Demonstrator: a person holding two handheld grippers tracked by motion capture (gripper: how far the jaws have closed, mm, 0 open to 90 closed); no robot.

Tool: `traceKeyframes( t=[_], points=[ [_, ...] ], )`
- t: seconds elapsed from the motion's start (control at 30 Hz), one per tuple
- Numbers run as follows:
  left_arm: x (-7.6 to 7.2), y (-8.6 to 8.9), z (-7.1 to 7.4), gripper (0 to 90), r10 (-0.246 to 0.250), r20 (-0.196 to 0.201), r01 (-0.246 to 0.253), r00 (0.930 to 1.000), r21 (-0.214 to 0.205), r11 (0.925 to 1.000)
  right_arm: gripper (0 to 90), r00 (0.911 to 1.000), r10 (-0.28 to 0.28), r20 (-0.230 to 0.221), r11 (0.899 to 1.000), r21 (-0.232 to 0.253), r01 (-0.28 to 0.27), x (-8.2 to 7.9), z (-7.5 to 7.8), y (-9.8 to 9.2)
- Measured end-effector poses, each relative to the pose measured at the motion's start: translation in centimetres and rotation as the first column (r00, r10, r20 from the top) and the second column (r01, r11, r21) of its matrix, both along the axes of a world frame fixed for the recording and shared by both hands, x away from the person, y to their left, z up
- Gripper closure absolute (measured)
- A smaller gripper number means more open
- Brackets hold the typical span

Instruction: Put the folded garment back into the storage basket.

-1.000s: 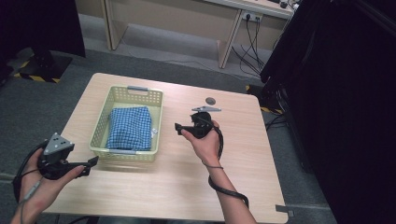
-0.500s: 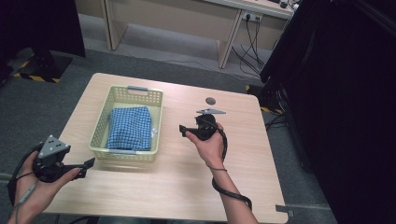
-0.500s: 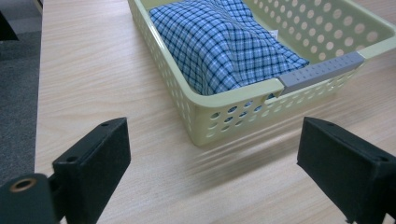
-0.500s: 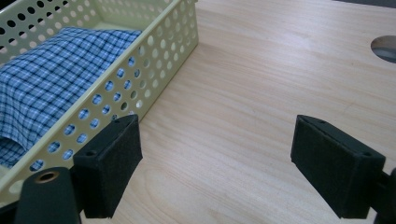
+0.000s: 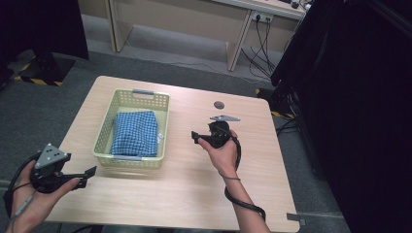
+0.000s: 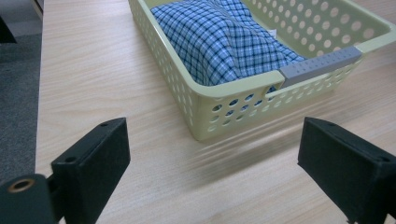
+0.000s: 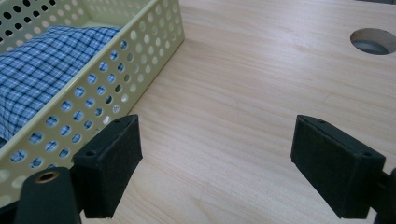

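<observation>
Light wooden table point(image 5: 194, 194): pale green perforated plastic basket point(image 5: 106, 127) at 10 o'clock hides the blue checked folded cloth's point(image 5: 134, 132) lower layers. Left gripper point(image 6: 224, 154) and right gripper point(image 7: 219, 158) jaws apart, empty.

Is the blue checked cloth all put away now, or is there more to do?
Looks done: the folded blue checked cloth lies inside the pale green perforated plastic basket. In hand: nothing; the left hand-held gripper and right hand-held gripper are open, beside the basket. Left: seemingly nothing.
</observation>
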State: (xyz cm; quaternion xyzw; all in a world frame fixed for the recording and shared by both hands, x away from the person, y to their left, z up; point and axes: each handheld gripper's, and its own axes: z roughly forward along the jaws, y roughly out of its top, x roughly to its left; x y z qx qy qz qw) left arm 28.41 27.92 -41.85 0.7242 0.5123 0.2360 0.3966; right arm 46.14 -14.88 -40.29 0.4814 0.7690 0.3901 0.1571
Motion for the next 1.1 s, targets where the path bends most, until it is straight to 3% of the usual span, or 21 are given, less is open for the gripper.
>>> traceKeyframes(
  t=[1.1],
  points=[
    [-1.1,0.7,-1.3,8.2,-0.015,0.019,0.015,0.9997,-0.011,0.9998,17.1,0.9977,-0.067,0.01,0.998,0.001,0.067,-1.0,-1.4,-3.9]
  ],
)
